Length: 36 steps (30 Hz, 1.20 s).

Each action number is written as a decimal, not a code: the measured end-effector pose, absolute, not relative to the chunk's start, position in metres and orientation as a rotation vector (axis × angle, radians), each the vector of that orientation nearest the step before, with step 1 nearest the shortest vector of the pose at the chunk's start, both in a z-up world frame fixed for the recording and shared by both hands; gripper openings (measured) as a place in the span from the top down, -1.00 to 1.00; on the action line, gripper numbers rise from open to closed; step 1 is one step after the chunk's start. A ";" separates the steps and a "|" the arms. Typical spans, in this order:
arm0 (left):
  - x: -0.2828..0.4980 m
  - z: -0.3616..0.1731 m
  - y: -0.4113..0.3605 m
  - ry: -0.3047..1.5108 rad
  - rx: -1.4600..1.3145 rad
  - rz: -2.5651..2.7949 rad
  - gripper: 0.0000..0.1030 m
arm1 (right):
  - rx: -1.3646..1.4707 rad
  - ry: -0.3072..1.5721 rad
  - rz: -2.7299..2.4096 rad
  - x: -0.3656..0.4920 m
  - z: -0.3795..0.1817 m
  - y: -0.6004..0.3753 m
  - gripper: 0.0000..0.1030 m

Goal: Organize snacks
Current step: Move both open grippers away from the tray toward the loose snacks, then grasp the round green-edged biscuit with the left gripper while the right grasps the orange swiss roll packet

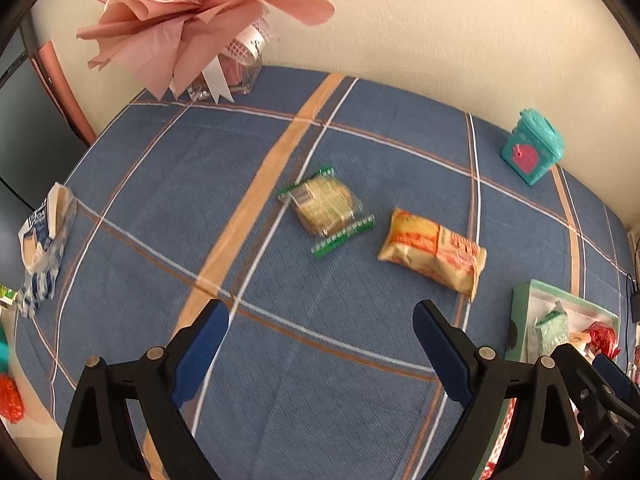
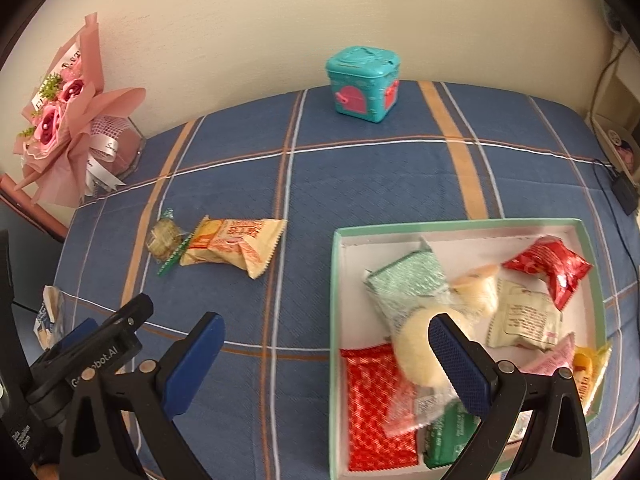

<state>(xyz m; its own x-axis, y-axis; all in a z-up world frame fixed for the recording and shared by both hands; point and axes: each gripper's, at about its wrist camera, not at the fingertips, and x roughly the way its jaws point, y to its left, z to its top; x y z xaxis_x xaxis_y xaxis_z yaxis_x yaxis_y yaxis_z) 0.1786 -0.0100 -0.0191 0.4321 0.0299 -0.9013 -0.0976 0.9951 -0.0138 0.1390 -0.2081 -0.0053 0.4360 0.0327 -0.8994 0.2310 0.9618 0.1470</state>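
Note:
A clear cracker packet with green ends (image 1: 326, 211) and an orange-and-cream snack packet (image 1: 434, 254) lie side by side on the blue plaid cloth; both also show in the right wrist view, the cracker packet (image 2: 165, 239) and the orange packet (image 2: 232, 245). My left gripper (image 1: 320, 334) is open and empty, a little short of them. A green-rimmed white box (image 2: 456, 227) holds several snack packets. My right gripper (image 2: 326, 346) is open and empty, over the box's left edge. The box also shows in the left wrist view (image 1: 520, 300).
A teal toy box (image 2: 362, 82) stands at the back by the wall. A pink flower bouquet in a glass vase (image 1: 192, 20) stands at the back left. A blue-and-white wrapper (image 1: 42, 248) lies at the left table edge. Cables and a black adapter (image 2: 624, 196) lie at the right edge.

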 end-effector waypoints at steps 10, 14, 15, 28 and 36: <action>0.216 -0.023 0.017 1.153 -0.073 0.052 -0.82 | 0.198 1.118 -0.066 0.184 -0.006 -0.186 -1.00; 0.227 -0.025 0.023 1.156 -0.075 0.059 -0.82 | 0.205 1.138 -0.022 0.205 -0.019 -0.179 -1.00; 0.229 -0.026 0.024 1.156 -0.073 0.057 -0.82 | 0.210 1.149 -0.008 0.211 -0.024 -0.177 -1.00; 0.248 -0.049 0.048 1.195 -0.105 0.081 -0.82 | 0.064 1.229 0.057 0.243 -0.064 -0.145 -1.00; 0.252 -0.053 0.053 1.197 -0.091 0.079 -0.82 | -0.008 1.245 0.052 0.252 -0.080 -0.128 -1.00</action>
<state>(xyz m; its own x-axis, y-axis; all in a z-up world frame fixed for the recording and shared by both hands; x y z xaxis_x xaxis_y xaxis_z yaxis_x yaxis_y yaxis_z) 0.2516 0.0530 -0.0534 0.3628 0.0135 -0.9318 -0.1097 0.9936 -0.0283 0.2522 -0.1276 -0.0797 0.3187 0.0353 -0.9472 -0.0435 0.9988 0.0226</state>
